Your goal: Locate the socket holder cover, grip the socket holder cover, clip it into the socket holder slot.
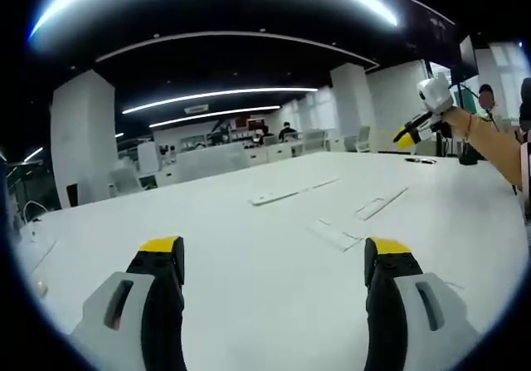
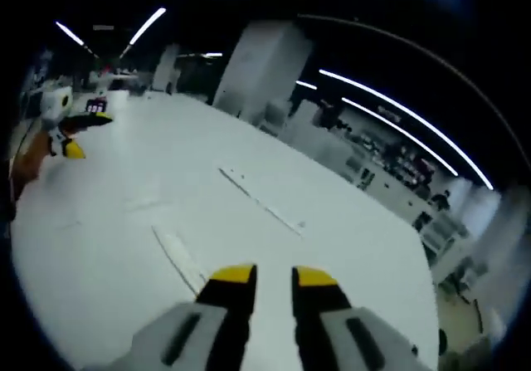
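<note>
A white table (image 1: 249, 246) spreads out in front of both grippers, with several flat white strips lying on it. They are pale on pale, so it is hard to tell which is the cover and which is the holder with its slot.

In the left gripper view, the left gripper (image 1: 274, 259) hangs over the table with its jaws spread wide and nothing between them. Ahead of it, toward the table's far side, lie a long strip (image 1: 275, 196), a framed strip (image 1: 380, 204) and a faint flat piece (image 1: 336, 235) nearest the jaws. The right gripper (image 1: 408, 134) comes in from the right, raised well above the table and held by a hand (image 1: 458, 124).

In the right gripper view, the right gripper (image 2: 274, 276) has its jaws nearly closed with only a thin gap, holding nothing. Just beyond its tips on the table lies a short strip (image 2: 178, 256), its long axis running away from the jaws and angled left. Farther out lies a thin rail (image 2: 261, 202), slanted the same way.

Probably the short strip is the cover, and the right gripper is the nearer one. Its jaws would need to part and close across the strip's narrow width. That identification is a guess
</note>
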Tool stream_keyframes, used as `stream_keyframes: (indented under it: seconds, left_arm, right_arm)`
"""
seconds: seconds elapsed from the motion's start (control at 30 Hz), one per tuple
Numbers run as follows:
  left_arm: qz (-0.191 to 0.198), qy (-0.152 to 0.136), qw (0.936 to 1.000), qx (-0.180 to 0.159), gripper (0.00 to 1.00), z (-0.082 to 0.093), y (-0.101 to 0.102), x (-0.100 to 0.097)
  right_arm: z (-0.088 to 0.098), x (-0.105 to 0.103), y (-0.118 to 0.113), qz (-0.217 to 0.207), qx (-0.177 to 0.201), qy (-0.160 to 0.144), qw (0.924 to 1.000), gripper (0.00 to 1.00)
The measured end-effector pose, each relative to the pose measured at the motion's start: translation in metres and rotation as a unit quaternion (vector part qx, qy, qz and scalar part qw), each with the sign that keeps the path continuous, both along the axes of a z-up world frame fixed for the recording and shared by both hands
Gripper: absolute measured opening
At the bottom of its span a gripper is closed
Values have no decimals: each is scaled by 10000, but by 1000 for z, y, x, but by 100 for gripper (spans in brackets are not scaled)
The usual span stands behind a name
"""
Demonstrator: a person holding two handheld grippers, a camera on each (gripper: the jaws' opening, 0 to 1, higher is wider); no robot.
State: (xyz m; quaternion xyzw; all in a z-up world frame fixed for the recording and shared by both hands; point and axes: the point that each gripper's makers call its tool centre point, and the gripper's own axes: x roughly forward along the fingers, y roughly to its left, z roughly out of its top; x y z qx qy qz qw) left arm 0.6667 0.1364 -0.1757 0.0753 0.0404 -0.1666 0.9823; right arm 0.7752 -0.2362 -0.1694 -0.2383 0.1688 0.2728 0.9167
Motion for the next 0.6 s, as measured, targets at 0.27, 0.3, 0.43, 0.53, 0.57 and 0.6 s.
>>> stream_keyframes:
  seconds: [0.27,0.3,0.43,0.53,0.57,0.6]
  left_arm:
    - [37,-70,10000,-59,88,4,1,0]
    - [40,-72,9999,-69,88,4,2,0]
    - [42,-90,9999,-98,88,5,3,1]
    - [73,-83,9999,-110,88,1,1,-2]
    - [78,-83,9999,-118,88,1,2,-2]
    - [81,-80,9998,-130,88,3,4,1]
  right_arm:
    - [-35,7,-27,-451,382,125,9982,15]
    - [-42,2,-27,-481,333,151,9982,15]
    - [-50,3,-34,-557,304,106,9979,6]
    - [-53,3,-41,-613,217,70,9979,4]
    - [-55,4,-40,-623,312,138,9975,4]
    - [-55,5,-39,-625,390,164,9971,4]
